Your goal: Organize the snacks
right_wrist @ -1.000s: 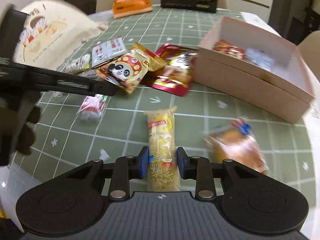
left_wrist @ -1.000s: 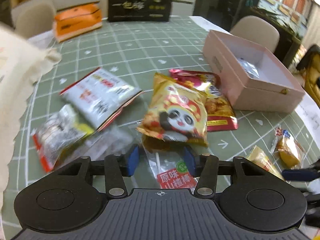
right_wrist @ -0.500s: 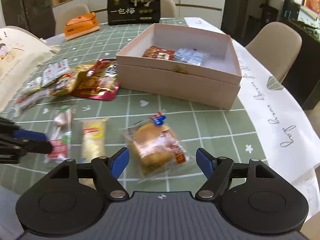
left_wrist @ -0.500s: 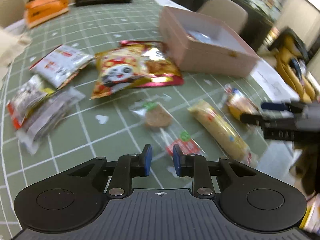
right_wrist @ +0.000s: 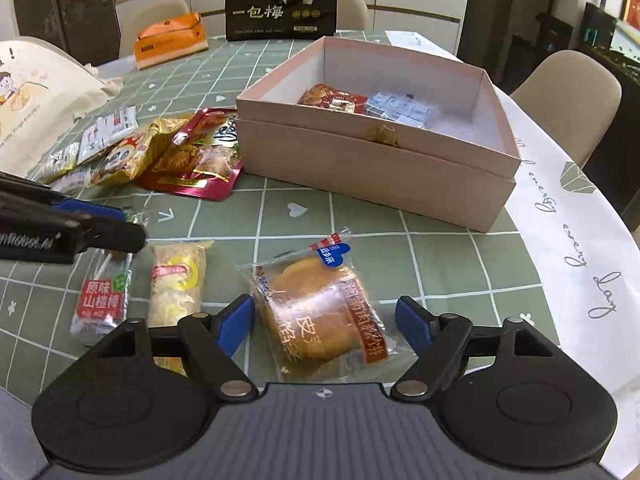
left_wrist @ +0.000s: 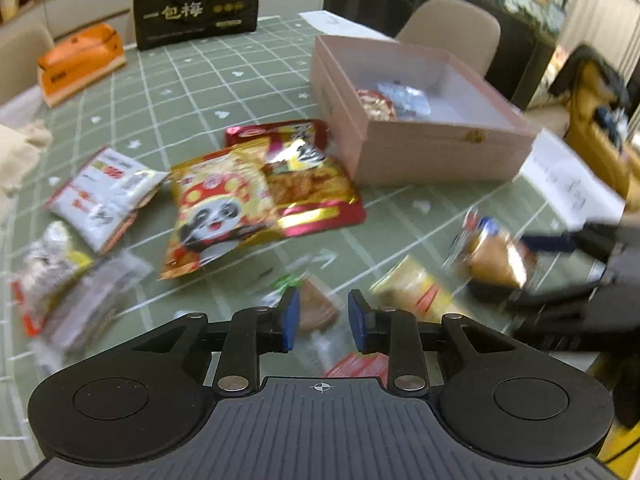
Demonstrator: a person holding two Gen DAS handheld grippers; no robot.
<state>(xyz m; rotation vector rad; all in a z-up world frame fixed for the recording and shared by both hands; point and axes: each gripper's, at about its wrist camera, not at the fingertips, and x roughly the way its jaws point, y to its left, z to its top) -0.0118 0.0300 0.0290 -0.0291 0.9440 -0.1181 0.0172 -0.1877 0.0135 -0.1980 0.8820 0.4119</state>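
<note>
Right tool (right_wrist: 325,322) is spread wide and straddles the wrapped pastry (right_wrist: 320,312), which lies flat on the table (right_wrist: 452,256) between the blue pads without touching either; judged a set-up to pinch it across its width and carry it to the open pink box (right_wrist: 380,160) beyond, where two packets already lie. Left tool (left_wrist: 319,322) has a narrow gap, empty, hovering over the hawthorn lollipop packet (right_wrist: 102,296); contact unclear through blur.

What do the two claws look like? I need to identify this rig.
Both match: the left claw and right claw have blue pads on black linkage arms with silver pivot screws, above a ribbed dark-grey body with two round black housings and a small crosshair mark.
</note>
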